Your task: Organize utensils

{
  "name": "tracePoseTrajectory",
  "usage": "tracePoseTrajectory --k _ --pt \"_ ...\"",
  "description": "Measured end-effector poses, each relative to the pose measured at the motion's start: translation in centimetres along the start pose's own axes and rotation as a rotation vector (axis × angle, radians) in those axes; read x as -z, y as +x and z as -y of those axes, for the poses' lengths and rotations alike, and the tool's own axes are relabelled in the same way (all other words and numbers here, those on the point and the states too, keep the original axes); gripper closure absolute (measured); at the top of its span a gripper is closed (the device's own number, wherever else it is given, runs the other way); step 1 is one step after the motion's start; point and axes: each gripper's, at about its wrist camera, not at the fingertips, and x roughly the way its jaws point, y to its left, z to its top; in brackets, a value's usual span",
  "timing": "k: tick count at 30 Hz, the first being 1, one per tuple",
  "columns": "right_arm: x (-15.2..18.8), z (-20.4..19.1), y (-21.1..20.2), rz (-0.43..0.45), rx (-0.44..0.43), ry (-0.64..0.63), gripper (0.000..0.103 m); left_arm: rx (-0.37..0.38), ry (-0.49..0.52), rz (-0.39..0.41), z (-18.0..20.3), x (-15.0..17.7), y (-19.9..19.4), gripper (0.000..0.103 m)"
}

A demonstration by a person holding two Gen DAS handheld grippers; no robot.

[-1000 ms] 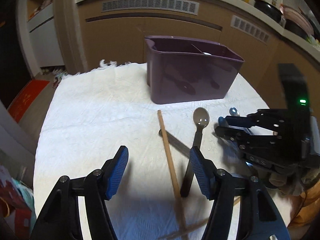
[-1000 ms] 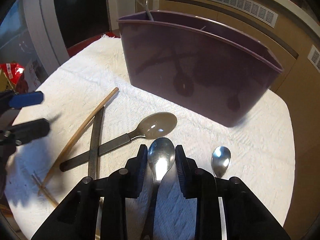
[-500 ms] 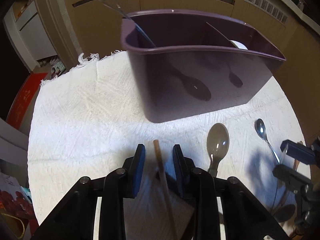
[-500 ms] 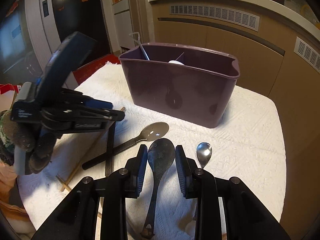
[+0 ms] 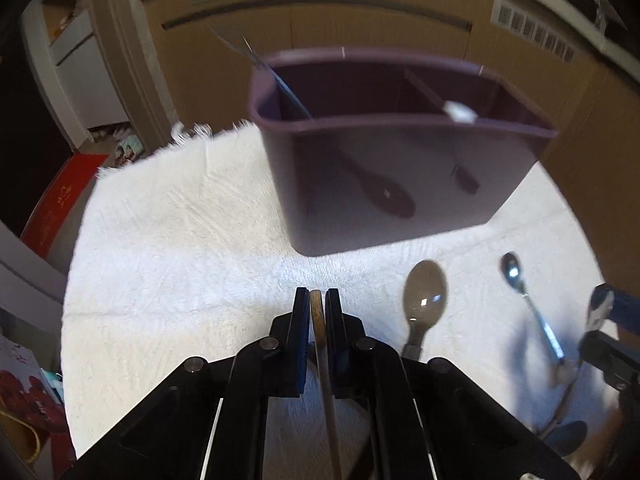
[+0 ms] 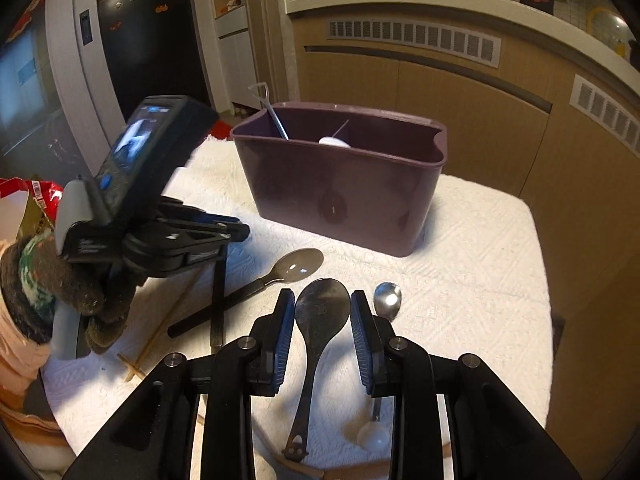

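Between the blue pads of the left claw (image 5: 318,304) sits the tip of a wooden chopstick (image 5: 320,332), the pads pressed against it on both sides, so this claw is clamped on the stick. Its shaft runs back under the claw body toward the camera. Just right of the claw lies a translucent grey spoon (image 5: 424,296) with a dark handle, bowl pointing toward the purple utensil caddy (image 5: 396,184). Farther right lies a small steel teaspoon (image 5: 524,296), also flat on the white cloth (image 5: 180,260) that covers the worktop. The caddy stands beyond the claw tips, divided into compartments; a thin metal utensil (image 5: 276,76) leans out of its left compartment and something white (image 5: 460,111) shows at the divider.

From the right wrist view, the right claw (image 6: 322,320) has its pads on either side of the bowl of a dark metal spoon (image 6: 320,312), with a slim gap visible at each pad; whether they actually pinch the bowl cannot be told. The spoon's handle runs back below the claw. Beside the right pad lies the teaspoon (image 6: 387,298), with a white knob at its near end. To the left are the grey spoon (image 6: 298,266), crossing a flat dark knife (image 6: 218,300), and the left claw (image 6: 224,236), held by a gloved hand (image 6: 60,292). The caddy (image 6: 344,192) stands farther back on the cloth (image 6: 480,272).
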Motion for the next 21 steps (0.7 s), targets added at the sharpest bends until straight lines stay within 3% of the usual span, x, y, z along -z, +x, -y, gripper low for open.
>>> tracePoseTrajectory --k 6,15,21 --pt "-0.1 -0.9 -2.7 0.039 0.045 -0.037 0.074 0.023 0.024 0.219 0.4 0.9 -8.4 0.098" --pt "-1.7 -2.3 -7.6 0.142 0.093 -0.086 0.074 0.035 0.042 0.428 0.7 0.7 -17.5 0.099" --pt "-5.1 -2.4 -11.3 0.237 0.143 -0.115 0.074 0.011 0.057 0.550 1.1 -1.4 -21.4 0.099"
